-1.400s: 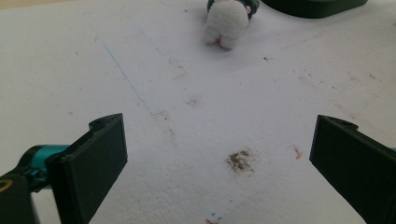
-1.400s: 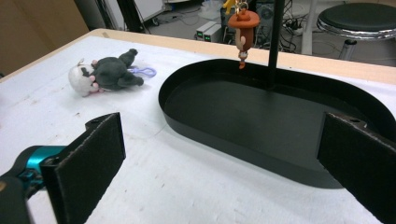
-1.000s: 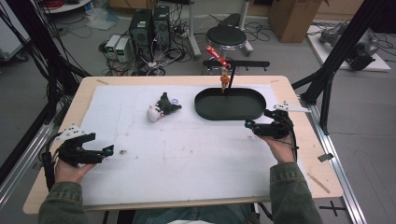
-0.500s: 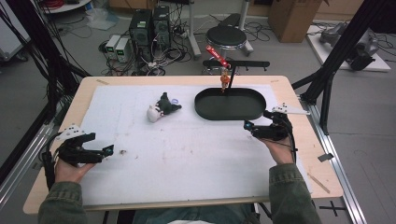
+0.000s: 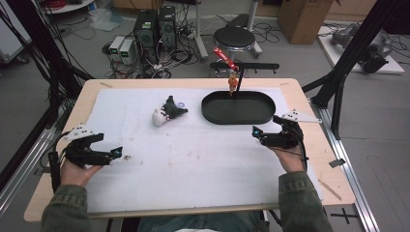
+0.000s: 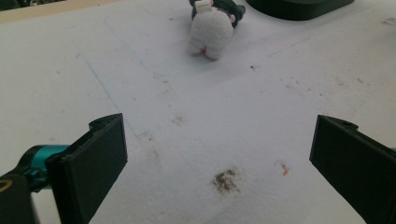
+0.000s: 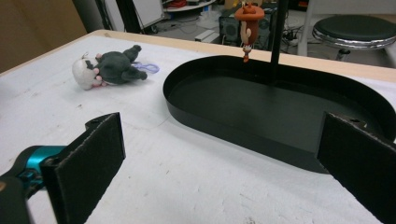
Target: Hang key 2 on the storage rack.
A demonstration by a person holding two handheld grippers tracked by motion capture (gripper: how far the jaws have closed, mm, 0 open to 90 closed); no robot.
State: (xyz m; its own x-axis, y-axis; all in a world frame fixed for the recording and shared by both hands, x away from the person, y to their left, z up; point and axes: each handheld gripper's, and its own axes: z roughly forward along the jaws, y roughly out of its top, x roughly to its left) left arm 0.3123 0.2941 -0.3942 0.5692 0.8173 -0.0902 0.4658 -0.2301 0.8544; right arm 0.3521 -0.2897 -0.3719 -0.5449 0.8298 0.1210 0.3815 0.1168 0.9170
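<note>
My left tongs point(image 5: 117, 152) gape wide, empty, above the white tabletop point(image 5: 193, 159). My right tongs point(image 5: 256, 134) likewise gape, touching nothing, just beside the black oval tray point(image 5: 238, 117); the plush toy point(image 5: 167, 112) lies well apart.

Olive-green sleeves on both forearms, rumpled at the cuffs, coming up from the bottom of the high view. The left gripper point(image 5: 118, 152) is black, with a small teal light at its tip, a grey three-cornered plate dotted with dark marks on top, and a black cable looping off its rear. The right gripper point(image 5: 255, 132) matches: black body, teal glow at the front, pale three-cornered plate, thin black cable trailing back along the wrist. In the left gripper view the jaws are flat, matte black rectangular slabs, and a glossy teal metal piece sits behind the left-hand one. The right gripper view shows the same black slabs, same teal fitting
</note>
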